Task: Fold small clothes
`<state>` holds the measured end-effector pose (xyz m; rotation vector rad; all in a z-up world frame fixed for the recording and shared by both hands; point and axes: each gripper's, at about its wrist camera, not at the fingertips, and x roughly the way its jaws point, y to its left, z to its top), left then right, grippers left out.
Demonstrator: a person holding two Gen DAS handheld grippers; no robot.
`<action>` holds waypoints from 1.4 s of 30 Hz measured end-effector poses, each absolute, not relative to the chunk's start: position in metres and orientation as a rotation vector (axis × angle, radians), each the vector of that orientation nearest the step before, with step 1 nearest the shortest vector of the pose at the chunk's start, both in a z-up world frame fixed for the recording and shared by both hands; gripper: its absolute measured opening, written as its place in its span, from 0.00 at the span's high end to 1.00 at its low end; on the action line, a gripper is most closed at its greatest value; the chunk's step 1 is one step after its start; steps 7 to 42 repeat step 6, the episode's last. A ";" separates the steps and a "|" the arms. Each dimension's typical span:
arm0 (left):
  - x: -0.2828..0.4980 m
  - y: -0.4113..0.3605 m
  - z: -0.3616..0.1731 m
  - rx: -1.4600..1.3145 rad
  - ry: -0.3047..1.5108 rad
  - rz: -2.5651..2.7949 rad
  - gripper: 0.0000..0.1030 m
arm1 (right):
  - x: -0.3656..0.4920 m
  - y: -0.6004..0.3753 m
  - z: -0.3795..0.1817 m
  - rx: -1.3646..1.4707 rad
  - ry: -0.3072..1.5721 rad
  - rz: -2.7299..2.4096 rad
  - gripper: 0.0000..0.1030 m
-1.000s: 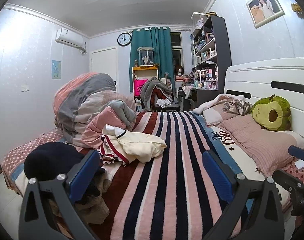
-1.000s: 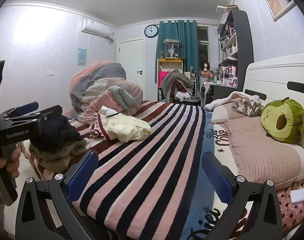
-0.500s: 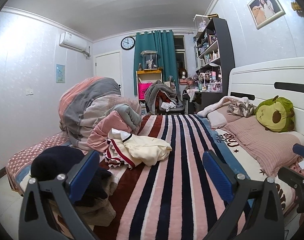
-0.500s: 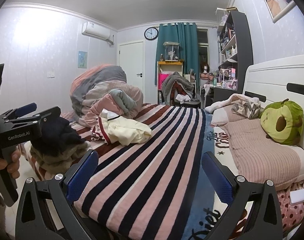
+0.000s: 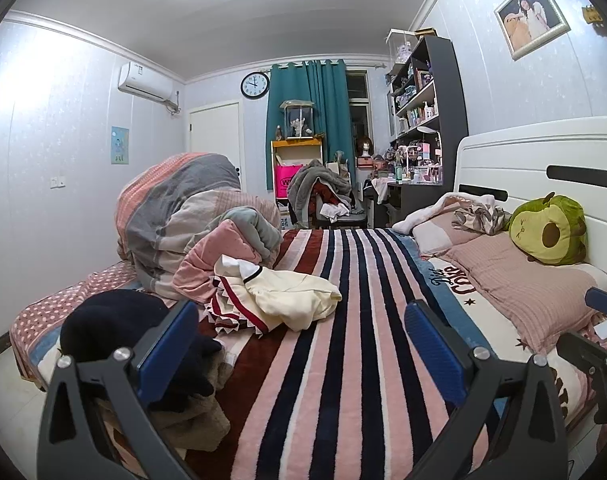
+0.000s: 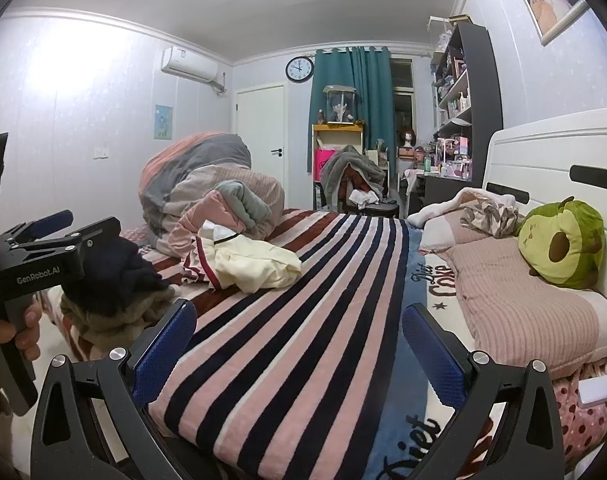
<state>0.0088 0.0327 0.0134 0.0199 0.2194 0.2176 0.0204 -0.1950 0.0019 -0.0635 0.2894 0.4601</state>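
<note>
Evidently no garment is in hand yet: both grippers hang in the air over the near end of the bed, their jaws spread wide with nothing between them. The left gripper looks down the striped blanket, and the right gripper sits a little to its right, nearer the pink pillow and the avocado plush.

The clothes to fold lie on the left side of the bed. A cream garment with a red zigzag trim is crumpled just in front of the heaped quilt. Nearer the foot edge, a dark navy garment rests on a beige one; whether these two are already folded or merely stacked I cannot tell from this angle.

I judge this to be the reach step, before any fold begins. The next move likely calls for both grippers to travel forward and left to the cream garment, pinch it at two separate edges, drag it onto the bare striped middle, and spread it flat. Its loose bunching may make a clean edge hard to find.
</note>
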 end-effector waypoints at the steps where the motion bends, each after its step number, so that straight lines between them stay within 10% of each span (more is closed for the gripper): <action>1: 0.009 0.033 0.013 0.020 0.219 0.217 0.01 | 0.020 -0.195 0.003 -0.062 0.290 0.458 0.01; 42: 0.009 0.034 0.013 0.012 0.225 0.203 0.01 | 0.019 -0.194 0.003 -0.061 0.291 0.455 0.01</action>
